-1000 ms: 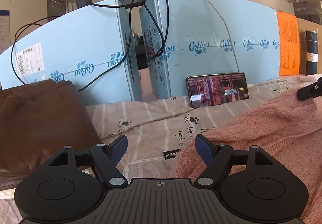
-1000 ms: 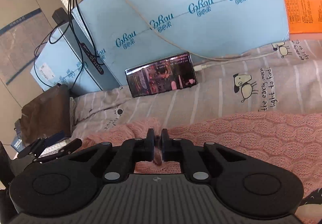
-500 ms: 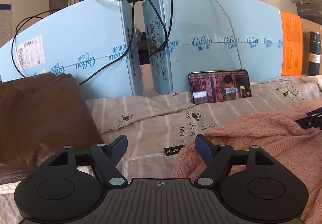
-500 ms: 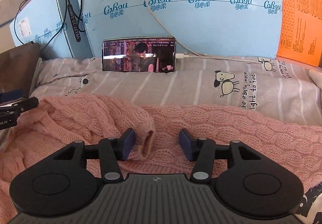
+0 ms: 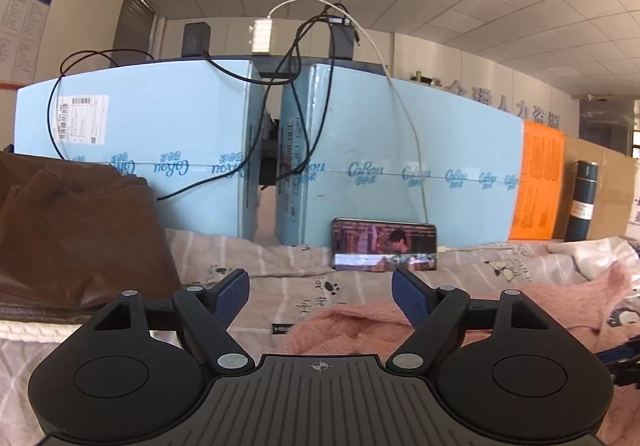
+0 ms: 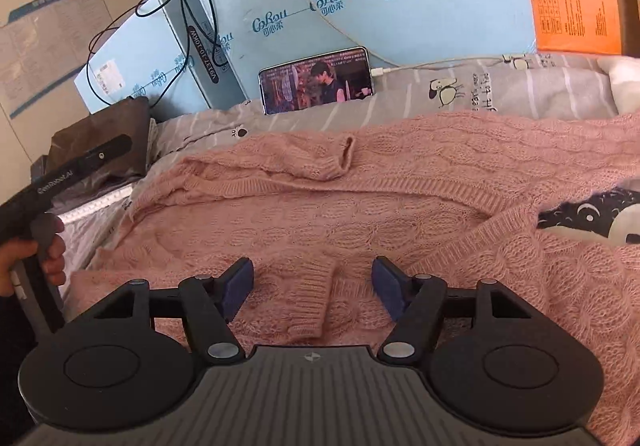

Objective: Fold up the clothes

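A pink cable-knit sweater [image 6: 360,205] lies spread on the grey striped bedsheet [image 6: 520,85]. One sleeve is folded across its top, with the cuff [image 6: 346,157] near the middle. My right gripper [image 6: 313,282] is open and empty, low over the sweater, with a second ribbed cuff [image 6: 312,298] lying between its fingers. My left gripper [image 5: 320,288] is open and empty, raised above the sheet at the sweater's left edge [image 5: 352,330]. The left gripper's handle [image 6: 60,177] shows at the left of the right wrist view.
A phone [image 5: 384,244] playing video leans against light blue cartons [image 5: 400,149] at the back, with a charging cable. A brown leather garment [image 5: 68,230] lies at the left. An orange sheet [image 5: 538,181] and a dark flask [image 5: 582,201] stand at the back right.
My right gripper opened, let go of the sleeve cuff and drew back over the sweater. My left gripper lifted and tilted upward, staying open.
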